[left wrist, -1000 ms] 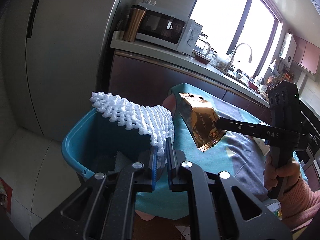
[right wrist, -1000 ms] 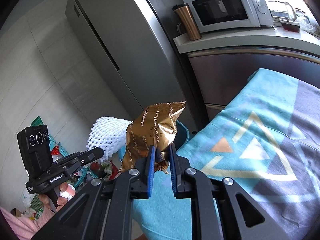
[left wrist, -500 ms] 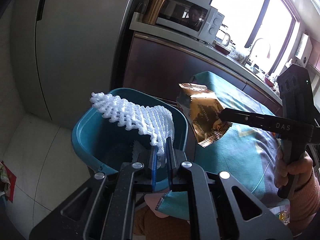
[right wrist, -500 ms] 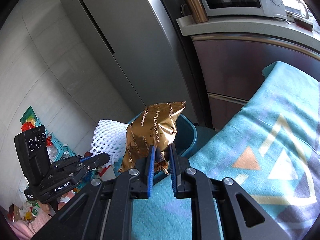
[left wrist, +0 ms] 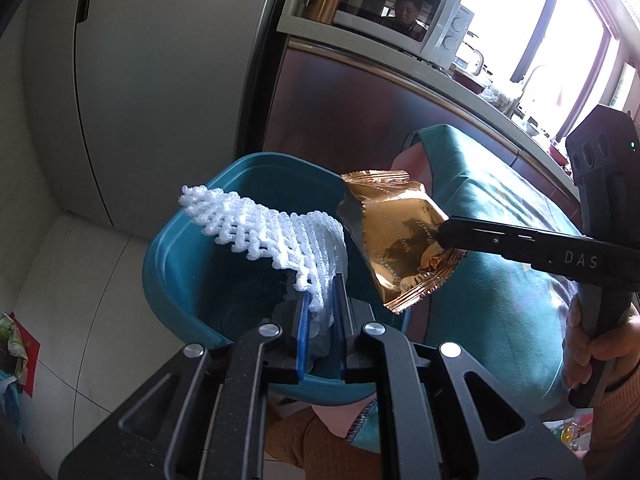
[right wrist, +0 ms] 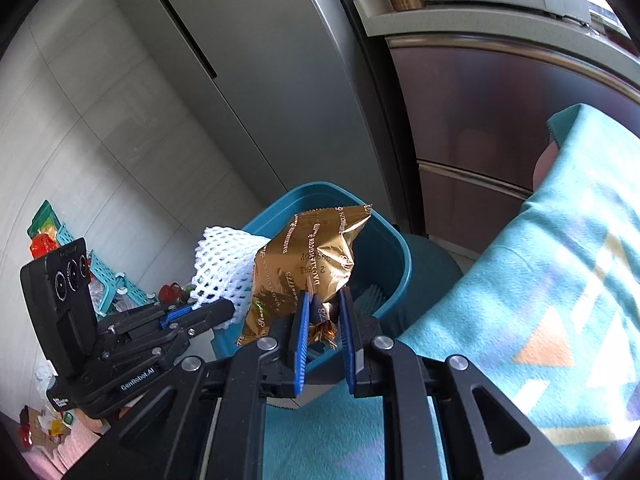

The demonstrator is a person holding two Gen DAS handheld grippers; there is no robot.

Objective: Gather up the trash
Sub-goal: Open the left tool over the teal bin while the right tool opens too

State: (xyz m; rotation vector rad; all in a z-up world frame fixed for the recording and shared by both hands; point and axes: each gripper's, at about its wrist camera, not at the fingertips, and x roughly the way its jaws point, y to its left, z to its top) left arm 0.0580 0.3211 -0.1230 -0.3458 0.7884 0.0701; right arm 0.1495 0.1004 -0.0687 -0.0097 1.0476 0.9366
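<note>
— Trash first: where is each piece?
— White foam net is pinched by the left gripper, above the teal bin at frame centre. Gold wrapper is clamped by the right gripper, over the bin's right rim.
— What is around?
— Grey fridge in the upper left, microwave at the top, teal patterned cloth on the right.
— What differs between the views?
— Only the right wrist view shows a turquoise crate on the floor, lower left.
— And orientation?
— The net's long axis runs from the fingers to the upper left; the wrapper stands almost upright.
</note>
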